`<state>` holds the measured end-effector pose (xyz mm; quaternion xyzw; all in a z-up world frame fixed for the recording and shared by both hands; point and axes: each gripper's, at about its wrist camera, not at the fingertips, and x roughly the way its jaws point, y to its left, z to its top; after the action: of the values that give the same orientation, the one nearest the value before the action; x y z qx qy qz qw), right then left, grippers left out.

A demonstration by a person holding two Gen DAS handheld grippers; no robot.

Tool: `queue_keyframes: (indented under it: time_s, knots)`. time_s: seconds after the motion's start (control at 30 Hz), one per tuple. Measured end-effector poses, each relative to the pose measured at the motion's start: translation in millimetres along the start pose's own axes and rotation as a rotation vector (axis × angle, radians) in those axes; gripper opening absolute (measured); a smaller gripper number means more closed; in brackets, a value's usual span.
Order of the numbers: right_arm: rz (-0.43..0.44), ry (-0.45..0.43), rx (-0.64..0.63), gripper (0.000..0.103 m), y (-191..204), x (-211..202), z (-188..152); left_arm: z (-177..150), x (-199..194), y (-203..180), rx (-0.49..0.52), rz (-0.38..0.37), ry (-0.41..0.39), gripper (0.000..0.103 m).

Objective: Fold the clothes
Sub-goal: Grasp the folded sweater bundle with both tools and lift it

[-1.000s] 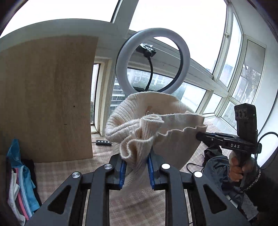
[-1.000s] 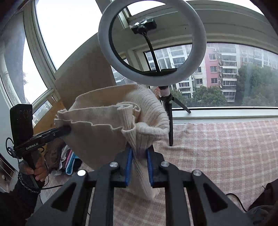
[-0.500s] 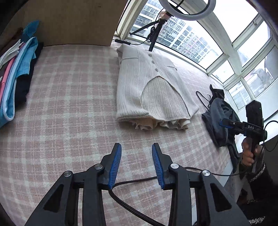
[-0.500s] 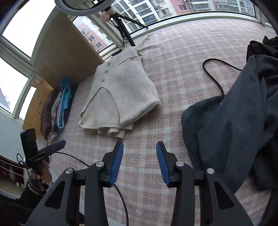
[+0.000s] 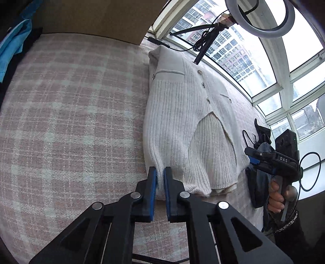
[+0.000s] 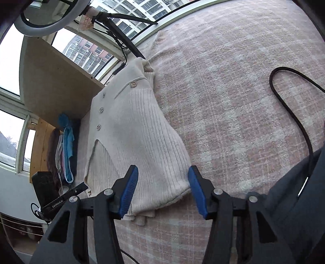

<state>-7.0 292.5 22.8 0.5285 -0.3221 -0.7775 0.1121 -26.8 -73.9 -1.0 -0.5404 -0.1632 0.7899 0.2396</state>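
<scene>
A cream ribbed knit cardigan (image 5: 182, 121) with small round buttons lies flat, folded lengthwise, on the pink plaid bed cover (image 5: 71, 121). My left gripper (image 5: 160, 178) is shut on the cardigan's near left hem corner. My right gripper (image 6: 163, 182) is open, its blue pads either side of the near right hem corner of the cardigan (image 6: 132, 132), with cloth between them. The right gripper also shows in the left wrist view (image 5: 254, 157), beside the hem.
A ring light on a tripod (image 5: 260, 18) stands at the far end by the windows. A wooden board (image 5: 91, 18) leans at the back. Folded clothes (image 6: 65, 146) are stacked at the left. A dark garment (image 6: 300, 193) and a black cable (image 6: 294, 113) lie at the right.
A second ago both grippers held the cardigan up in the air. Half a second ago it lay on the bed, both grippers open and back. Now the left has shut on the hem; the right straddles it.
</scene>
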Motion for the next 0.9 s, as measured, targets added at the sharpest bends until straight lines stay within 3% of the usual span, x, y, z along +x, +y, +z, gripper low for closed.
queue_keyframes:
  time_s: [0.17,0.23,0.27,0.37,0.47,0.53,0.57,0.6,0.77,0.9]
  knots:
    - [0.249,0.011,0.086,0.010,12,-27,-4,4,-40,-15,0.037,-0.024,-0.060,0.005]
    - [0.308,0.010,0.104,0.010,10,-34,-8,0,-31,-10,0.056,0.005,-0.023,0.005]
    - [0.293,0.024,0.108,0.010,6,-30,-11,-3,-21,-6,0.072,0.041,0.013,0.006]
    - [0.057,0.098,0.032,0.014,-1,-7,-19,-9,-2,7,0.057,0.086,0.099,0.012]
    - [0.029,0.102,-0.064,0.019,11,-16,-14,-2,-25,11,0.042,0.079,0.047,0.018]
    - [0.022,0.035,-0.157,0.040,26,-36,-4,8,-42,8,0.061,0.090,-0.002,0.033]
    - [0.022,0.000,-0.191,0.064,31,-45,1,14,-47,7,0.073,0.089,-0.024,0.044]
    - [0.028,-0.035,-0.210,0.070,34,-50,8,22,-49,5,0.080,0.096,-0.045,0.047]
    - [0.020,-0.056,-0.211,0.070,38,-18,54,68,-19,1,0.072,0.076,-0.068,0.055]
    - [0.021,-0.016,-0.194,0.070,30,19,74,86,23,4,0.055,0.081,-0.020,0.055]
